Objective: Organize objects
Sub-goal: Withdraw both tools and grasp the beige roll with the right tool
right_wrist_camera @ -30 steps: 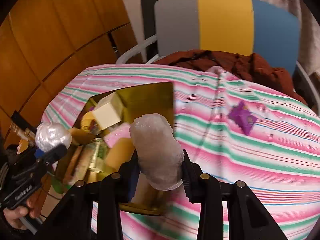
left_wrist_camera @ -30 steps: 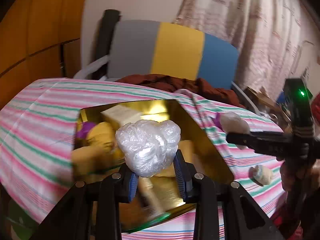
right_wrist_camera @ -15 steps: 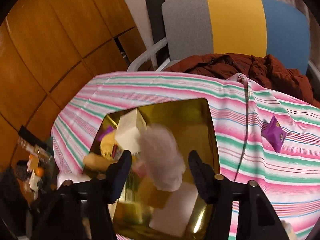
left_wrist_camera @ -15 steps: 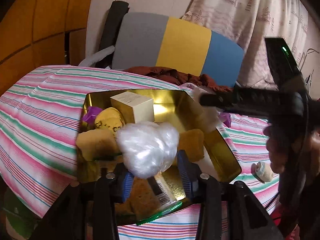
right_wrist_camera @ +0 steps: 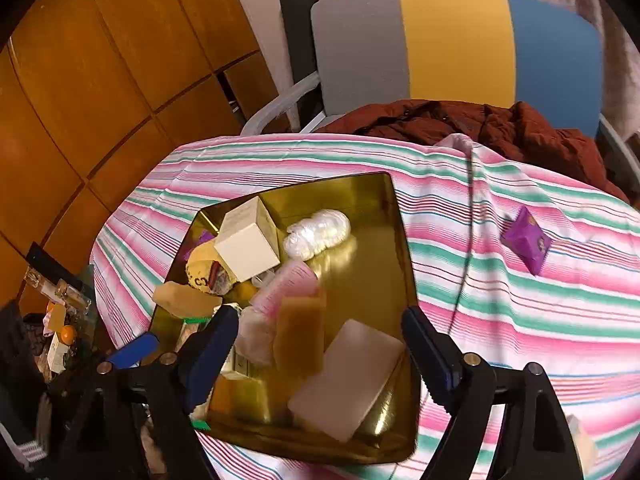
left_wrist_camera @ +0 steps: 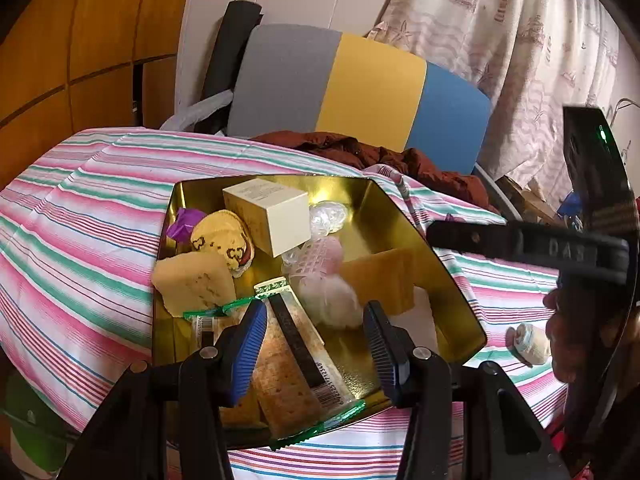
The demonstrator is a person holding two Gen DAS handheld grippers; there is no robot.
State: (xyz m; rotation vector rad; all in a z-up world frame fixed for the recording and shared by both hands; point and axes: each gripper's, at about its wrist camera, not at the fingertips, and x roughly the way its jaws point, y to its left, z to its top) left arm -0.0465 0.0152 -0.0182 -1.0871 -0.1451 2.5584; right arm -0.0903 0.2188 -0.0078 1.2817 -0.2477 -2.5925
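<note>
Tray: gold, on striped bench, crammed with box, sponges, cracker pack.
Left claw: released, empty, above tray's near end.
Right claw: released, empty, over tray.
Strays: purple packet, shell-like lump on cloth.
Risk: pile looks loose; adding items may tip sponges over the rim.

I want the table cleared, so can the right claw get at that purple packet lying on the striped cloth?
Probably yes. The purple packet lies alone on the cloth outside the gold tray, and the right claw is open and empty.
</note>
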